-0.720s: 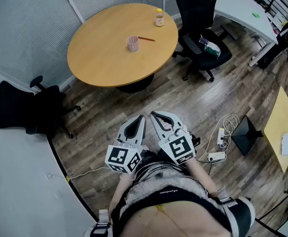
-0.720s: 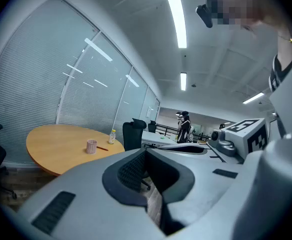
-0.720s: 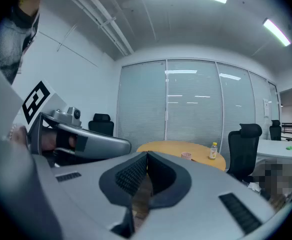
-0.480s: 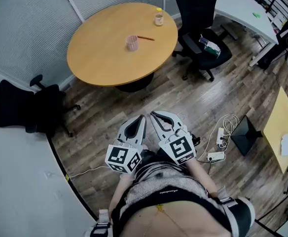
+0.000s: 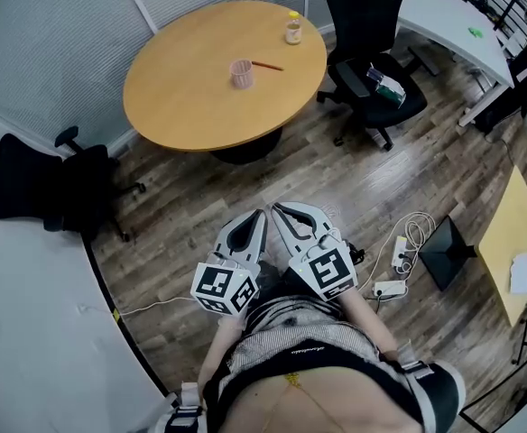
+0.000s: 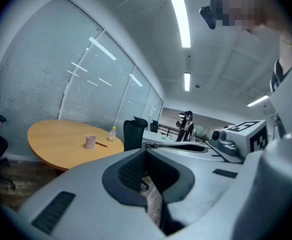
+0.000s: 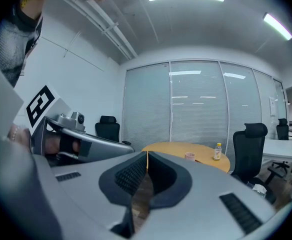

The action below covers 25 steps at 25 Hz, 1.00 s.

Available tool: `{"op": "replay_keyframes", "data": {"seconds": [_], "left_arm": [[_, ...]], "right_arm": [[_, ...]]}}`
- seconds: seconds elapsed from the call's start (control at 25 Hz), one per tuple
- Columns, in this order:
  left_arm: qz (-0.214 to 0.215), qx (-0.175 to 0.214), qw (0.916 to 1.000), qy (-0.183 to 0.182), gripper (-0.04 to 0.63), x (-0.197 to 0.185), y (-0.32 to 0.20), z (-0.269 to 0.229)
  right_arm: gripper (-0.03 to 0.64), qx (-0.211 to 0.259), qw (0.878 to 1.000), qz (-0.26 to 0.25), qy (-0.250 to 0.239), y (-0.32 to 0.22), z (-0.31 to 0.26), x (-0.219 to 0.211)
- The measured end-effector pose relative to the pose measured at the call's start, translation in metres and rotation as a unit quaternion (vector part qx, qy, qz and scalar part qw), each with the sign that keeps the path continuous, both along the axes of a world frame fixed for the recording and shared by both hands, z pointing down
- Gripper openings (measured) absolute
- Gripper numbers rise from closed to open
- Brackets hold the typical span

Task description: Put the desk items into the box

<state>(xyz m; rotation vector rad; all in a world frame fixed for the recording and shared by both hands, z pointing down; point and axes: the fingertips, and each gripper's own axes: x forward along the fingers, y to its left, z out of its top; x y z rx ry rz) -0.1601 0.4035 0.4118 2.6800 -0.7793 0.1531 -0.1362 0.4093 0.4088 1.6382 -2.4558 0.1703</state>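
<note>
Round table (image 5: 182, 97) stands beyond left gripper (image 5: 259, 216) and right gripper (image 5: 279, 209), jaws closed, empty.

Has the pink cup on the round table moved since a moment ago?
No. The pink cup keeps its place beside the red pencil on the round table.

A person (image 5: 292, 359) is holding two grippers side by side, close in front of the body. The left gripper (image 5: 258, 216) is pointing forward and slightly downward, its jaws pressed together with nothing between them. The right gripper (image 5: 279, 208) is pointing the same way, also closed and empty. Their tips are leaning toward each other, nearly meeting.
</note>
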Motion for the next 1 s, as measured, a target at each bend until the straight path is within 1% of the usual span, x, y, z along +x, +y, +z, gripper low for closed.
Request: {"op": "replay_keyframes", "data": {"seconds": [0.2, 0.4, 0.64, 0.88, 1.0], "left_arm": [[-0.005, 0.000, 1.0000, -0.001, 0.018, -0.002, -0.009, -0.002], [-0.002, -0.006, 1.0000, 0.005, 0.018, -0.001, -0.034, 0.003], [0.026, -0.005, 0.9996, 0.012, 0.018, 0.016, -0.080, 0.001], [0.059, 0.001, 0.9983, 0.004, 0.018, 0.031, -0.130, 0.001], [0.065, -0.001, 0.9979, 0.006, 0.018, 0.033, -0.151, 0.002]], "right_arm": [[0.023, 0.002, 1.000, -0.002, -0.005, -0.006, -0.001, 0.000], [0.023, 0.000, 1.000, 0.009, -0.006, -0.028, 0.000, 0.005], [0.023, 0.005, 1.000, 0.031, 0.001, -0.075, -0.003, 0.019], [0.023, 0.014, 0.999, 0.043, 0.013, -0.124, -0.004, 0.030], [0.023, 0.010, 0.998, 0.055, 0.004, -0.144, -0.003, 0.033]]}}
